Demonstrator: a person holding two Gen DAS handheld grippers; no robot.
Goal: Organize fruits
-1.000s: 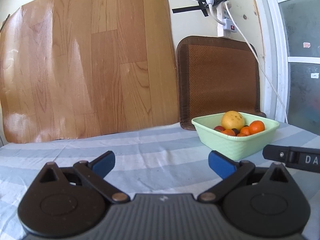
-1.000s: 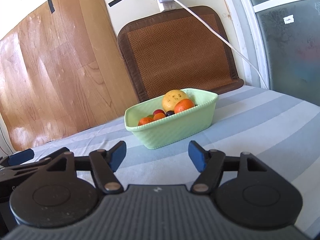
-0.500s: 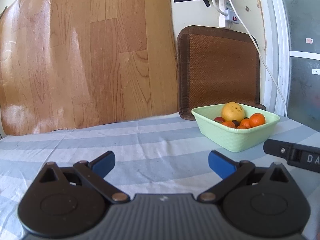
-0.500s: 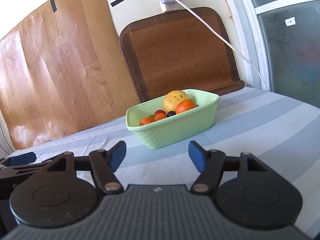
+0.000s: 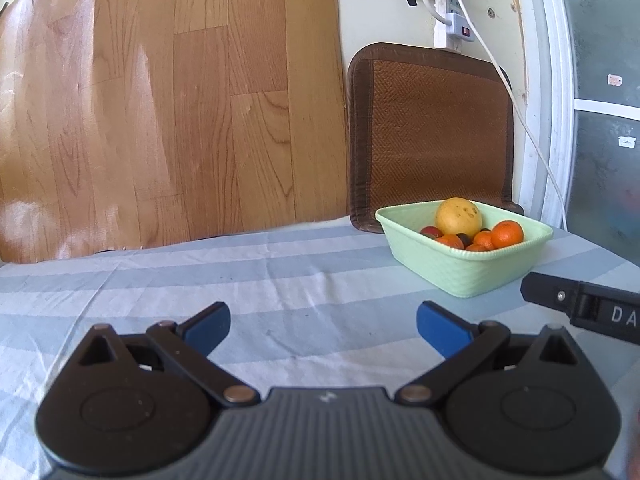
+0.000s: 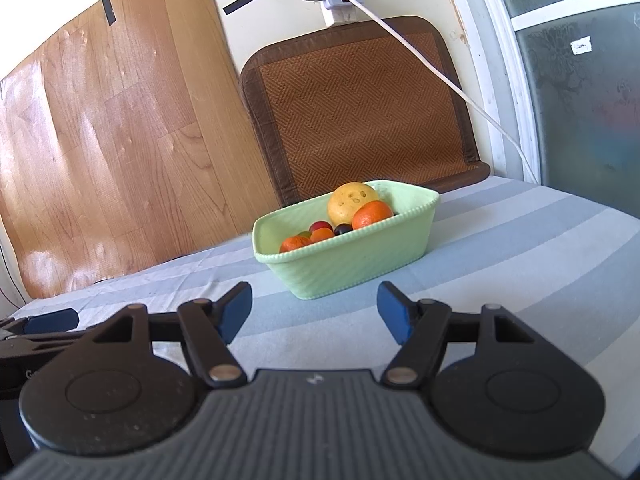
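1. One pale green basket (image 6: 352, 264) stands on the striped tablecloth (image 6: 520, 264), at twelve o'clock from the right gripper (image 6: 315, 309) and two o'clock from the left gripper (image 5: 323, 326).
2. It holds one large yellow fruit (image 6: 352, 201), at least three oranges (image 6: 372, 215) and two small dark red fruits (image 6: 321, 226), piled touching.
3. Both grippers have their jaws spread apart, nothing between them, well short of the basket.
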